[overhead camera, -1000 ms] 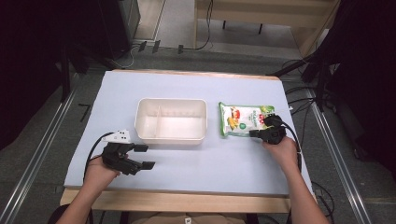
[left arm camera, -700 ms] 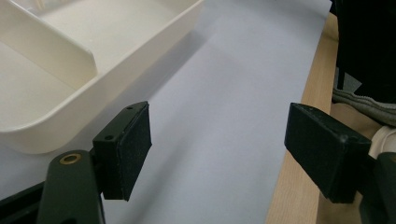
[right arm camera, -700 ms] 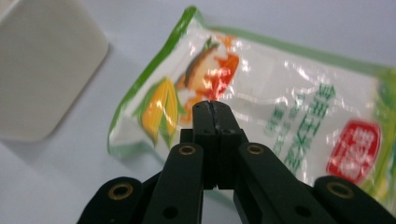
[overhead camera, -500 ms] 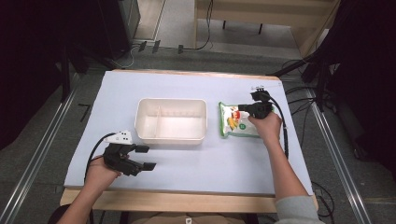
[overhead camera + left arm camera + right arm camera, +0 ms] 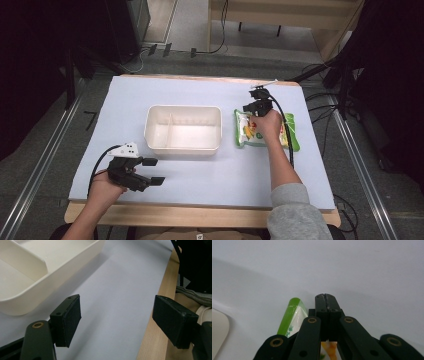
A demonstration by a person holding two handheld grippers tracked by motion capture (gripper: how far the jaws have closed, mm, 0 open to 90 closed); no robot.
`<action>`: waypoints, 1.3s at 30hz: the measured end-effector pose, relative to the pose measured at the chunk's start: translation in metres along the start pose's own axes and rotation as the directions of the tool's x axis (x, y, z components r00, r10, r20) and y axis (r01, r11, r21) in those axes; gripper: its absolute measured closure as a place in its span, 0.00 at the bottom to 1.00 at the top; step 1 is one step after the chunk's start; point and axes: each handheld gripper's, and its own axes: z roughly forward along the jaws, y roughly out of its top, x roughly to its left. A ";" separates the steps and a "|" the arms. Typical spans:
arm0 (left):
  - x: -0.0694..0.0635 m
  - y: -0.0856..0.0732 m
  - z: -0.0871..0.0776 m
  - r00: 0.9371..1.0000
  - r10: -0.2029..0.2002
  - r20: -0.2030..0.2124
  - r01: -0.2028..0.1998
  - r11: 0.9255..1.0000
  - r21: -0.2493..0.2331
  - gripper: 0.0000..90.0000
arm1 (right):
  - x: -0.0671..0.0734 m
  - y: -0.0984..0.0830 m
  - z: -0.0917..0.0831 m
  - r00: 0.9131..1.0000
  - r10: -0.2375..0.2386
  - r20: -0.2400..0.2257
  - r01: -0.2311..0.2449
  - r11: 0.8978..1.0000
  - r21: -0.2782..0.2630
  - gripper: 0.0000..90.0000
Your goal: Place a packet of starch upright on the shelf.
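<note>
A green snack bag [image 5: 246, 133] lies flat on the pale blue table cover, to the right of a white two-compartment bin [image 5: 182, 108]. My right gripper [image 5: 260, 101] hovers over the bag's far end, and the hand covers the bag's middle. In the right gripper view its jaws [image 5: 327, 300] are pressed together with nothing between them, and the bag's green edge [image 5: 292, 315] shows just to their left. My left gripper [image 5: 154, 171] rests near the table's front left with its jaws wide apart. In the left gripper view they [image 5: 117, 322] frame bare cover beside the bin [image 5: 37, 270].
The table's wooden front edge [image 5: 156, 312] runs close by the left gripper. A corner of the bin [image 5: 219, 332] shows at the left of the right gripper view. Cables and dark equipment [image 5: 320, 75] lie on the floor beyond the table.
The right hand has travelled away from me and slightly left, from the bag's right side to its far end. The bag, the bin and the left gripper have kept still.
</note>
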 end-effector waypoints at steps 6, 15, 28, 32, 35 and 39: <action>0.000 -0.004 -0.004 1.000 -0.009 -0.016 0.009 1.000 -0.002 0.26 | 0.010 0.002 0.015 1.000 -0.021 0.015 0.020 0.998 0.064 1.00; -0.001 -0.005 -0.005 1.000 -0.009 -0.030 0.009 1.000 0.000 0.26 | 0.024 -0.014 0.008 0.994 -0.079 -0.076 0.085 0.992 0.090 1.00; 0.001 -0.006 -0.006 0.999 -0.003 -0.044 0.003 1.000 0.008 0.27 | 0.052 -0.043 -0.006 0.974 -0.183 -0.136 0.199 0.973 0.116 1.00; 0.001 -0.006 -0.006 0.999 -0.004 -0.045 0.004 1.000 0.010 0.27 | 0.055 -0.051 -0.010 0.968 -0.190 -0.165 0.210 0.970 0.119 1.00; 0.002 -0.005 -0.003 0.999 -0.009 -0.044 0.010 1.000 0.014 0.27 | 0.057 -0.060 -0.015 0.961 -0.205 -0.185 0.227 0.968 0.108 1.00; 0.001 -0.004 -0.003 0.999 -0.010 -0.040 0.010 1.000 0.009 0.26 | 0.059 -0.068 -0.019 0.956 -0.212 -0.202 0.235 0.967 0.097 1.00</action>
